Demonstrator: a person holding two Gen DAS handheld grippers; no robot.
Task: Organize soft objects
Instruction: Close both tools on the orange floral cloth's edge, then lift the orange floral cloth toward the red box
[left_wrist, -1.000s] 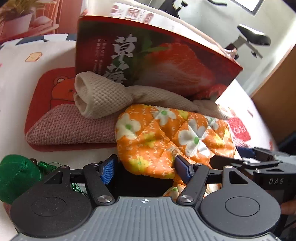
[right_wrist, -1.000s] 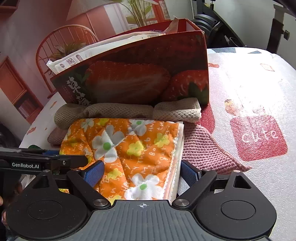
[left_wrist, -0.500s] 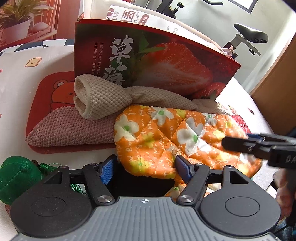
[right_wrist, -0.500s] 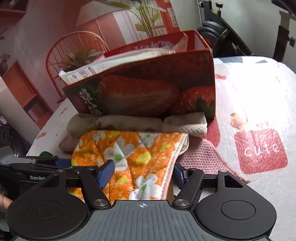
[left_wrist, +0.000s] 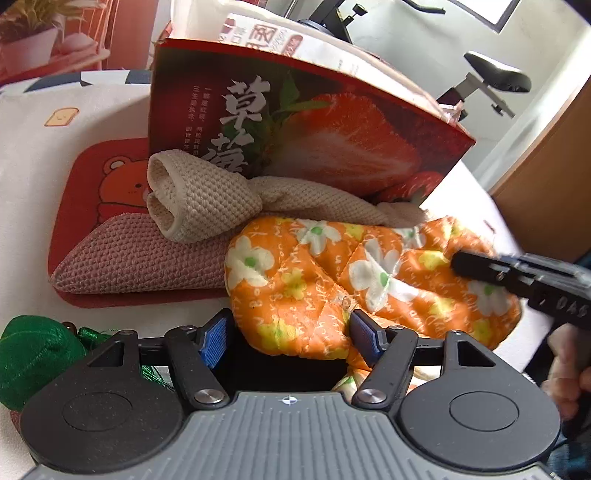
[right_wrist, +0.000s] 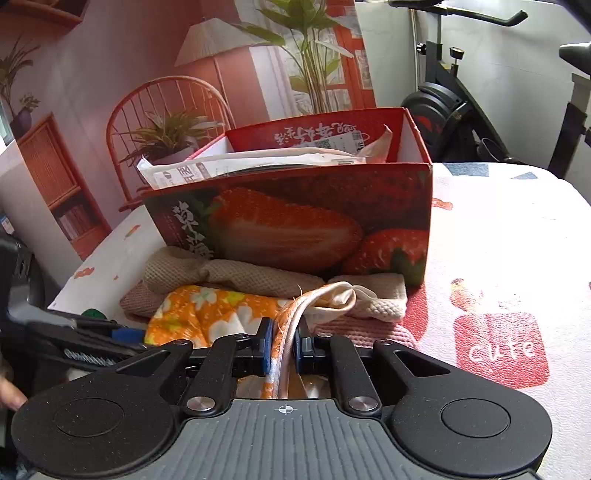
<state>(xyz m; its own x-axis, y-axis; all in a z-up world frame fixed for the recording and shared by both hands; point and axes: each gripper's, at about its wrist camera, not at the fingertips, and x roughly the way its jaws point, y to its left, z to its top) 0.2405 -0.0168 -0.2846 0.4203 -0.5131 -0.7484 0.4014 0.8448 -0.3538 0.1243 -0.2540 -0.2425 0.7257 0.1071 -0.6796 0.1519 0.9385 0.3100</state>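
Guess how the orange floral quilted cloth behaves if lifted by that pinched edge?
Likely floppy: the orange floral cloth already bunches and sags where the right tool pinches its edge. Probably light; padded quilting looks thin. The rest may drag over the pink towel.

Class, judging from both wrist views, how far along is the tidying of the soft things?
Done: nothing soft shows inside the strawberry box, only papers. In hand: the right hand-held gripper has just closed on the orange floral mitt's edge; the left hand-held gripper straddles it, open. Left: the beige cloth, pink cloth and green pouch.
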